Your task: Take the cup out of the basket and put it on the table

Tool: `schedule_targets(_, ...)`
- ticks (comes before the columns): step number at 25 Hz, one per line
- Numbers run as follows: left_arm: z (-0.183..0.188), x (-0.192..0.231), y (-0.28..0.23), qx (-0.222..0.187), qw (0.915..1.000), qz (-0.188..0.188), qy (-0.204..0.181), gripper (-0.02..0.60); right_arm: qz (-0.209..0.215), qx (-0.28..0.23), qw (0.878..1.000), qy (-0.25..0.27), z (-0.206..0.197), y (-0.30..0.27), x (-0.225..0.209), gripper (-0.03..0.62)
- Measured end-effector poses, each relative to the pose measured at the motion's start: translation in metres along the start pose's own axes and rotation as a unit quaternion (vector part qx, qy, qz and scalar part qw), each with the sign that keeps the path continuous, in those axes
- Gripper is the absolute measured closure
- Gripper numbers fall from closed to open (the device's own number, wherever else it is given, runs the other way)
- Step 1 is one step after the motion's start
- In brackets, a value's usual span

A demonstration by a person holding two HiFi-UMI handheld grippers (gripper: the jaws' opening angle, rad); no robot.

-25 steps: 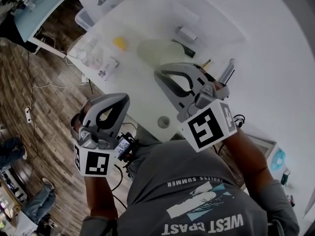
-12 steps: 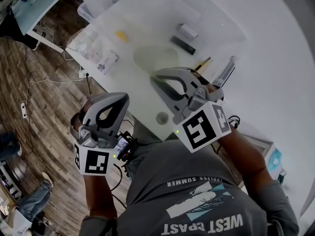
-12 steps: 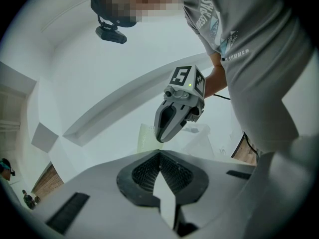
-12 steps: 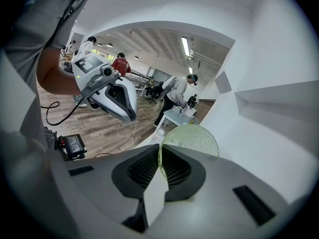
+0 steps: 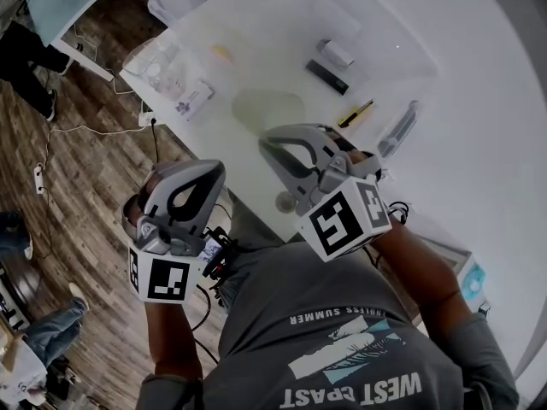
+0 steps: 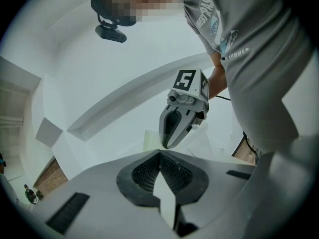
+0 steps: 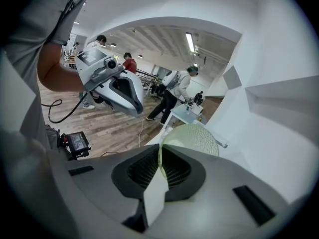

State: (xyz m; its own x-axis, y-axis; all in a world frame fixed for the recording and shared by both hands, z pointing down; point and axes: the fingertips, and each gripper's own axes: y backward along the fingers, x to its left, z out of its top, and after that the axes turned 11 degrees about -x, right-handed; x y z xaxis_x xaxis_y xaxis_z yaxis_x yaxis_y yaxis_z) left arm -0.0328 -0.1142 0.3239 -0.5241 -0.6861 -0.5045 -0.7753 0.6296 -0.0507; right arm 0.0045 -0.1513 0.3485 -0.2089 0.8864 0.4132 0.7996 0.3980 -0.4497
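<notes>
Now we look down on a broad white table [image 5: 444,161] whose near edge runs over a brown wood-plank floor [image 5: 77,186], with a cable trailing across the planks. On the table top lie a black bar [image 5: 327,77], a small white cylinder [image 5: 336,53], a yellow-and-black pen [image 5: 355,114] and a clear bag [image 5: 171,88] at the corner. The right gripper view shows an open room with people [image 7: 172,91] standing beyond the table. The pale green cup [image 5: 267,109] is over the table, just ahead of the right gripper [image 7: 160,153], whose fingers are nearly closed and pinch the cup's thin rim between the pads. From that pinch the dimpled, see-through body runs straight away from the gripper towards the far side of the table. Whether it stands on the top or hangs above it, I cannot tell. The left gripper [image 6: 160,153] hangs off the table edge over the floor, its fingers closed together with nothing between them.
</notes>
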Motion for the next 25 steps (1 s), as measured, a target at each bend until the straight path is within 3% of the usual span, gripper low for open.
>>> schedule_targets(15,-0.021,0.006,0.021,0.013,0.9996,0.014,0.019,0.572,0.053,0.028,0.998,-0.010,-0.024,-0.043,0.040,0.566)
schedule_targets(25,-0.039,0.016,0.032,0.030,0.9991,0.015,0.027,0.572,0.115,0.052,0.991,-0.037,-0.048,-0.077,0.085,0.566)
